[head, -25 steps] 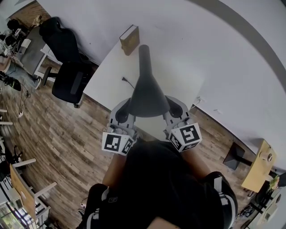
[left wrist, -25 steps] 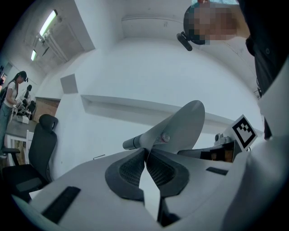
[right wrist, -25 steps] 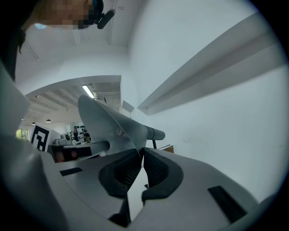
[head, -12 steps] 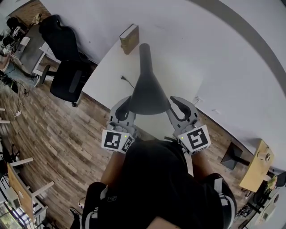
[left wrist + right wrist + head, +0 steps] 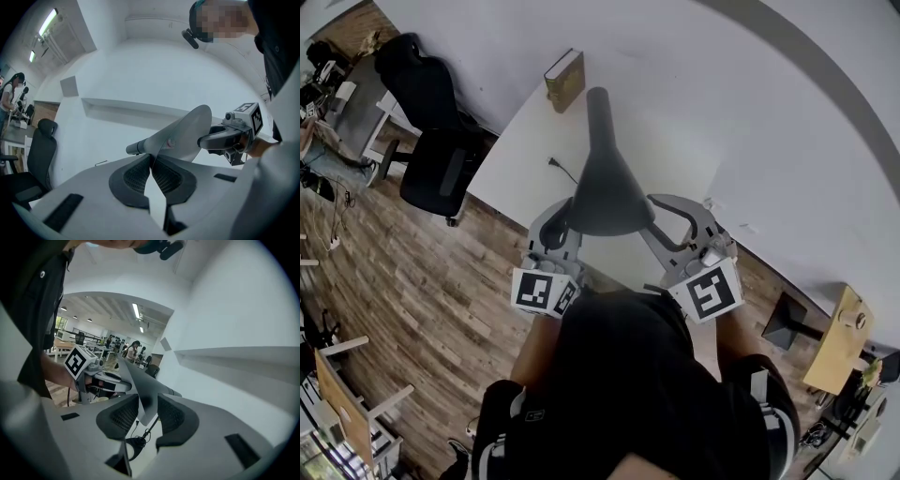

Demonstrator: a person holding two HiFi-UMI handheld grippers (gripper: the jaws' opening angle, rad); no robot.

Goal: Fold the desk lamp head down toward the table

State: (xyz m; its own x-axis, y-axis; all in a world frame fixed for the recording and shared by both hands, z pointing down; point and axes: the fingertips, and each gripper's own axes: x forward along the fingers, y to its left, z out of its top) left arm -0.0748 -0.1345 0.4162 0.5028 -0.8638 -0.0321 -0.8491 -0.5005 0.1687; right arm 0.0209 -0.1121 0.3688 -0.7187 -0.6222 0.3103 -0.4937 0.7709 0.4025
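1. Left gripper [image 5: 562,225]: jaws clamped on the lamp head's [image 5: 605,192] left rim, near the table's [image 5: 520,155] front edge.
2. Lamp head: over mid-table; bare tabletop beyond, book [image 5: 563,81] at far edge.
3. Right gripper [image 5: 661,220]: jaws opening, right rim between them, unpressed.

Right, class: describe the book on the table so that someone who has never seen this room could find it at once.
Find the white table. Follow the neck of the dark desk lamp to the table's far corner, where a thick book sits left of it. It is the only brown, boxy thing there, unlike the cone-shaped lamp and the thin black cable.
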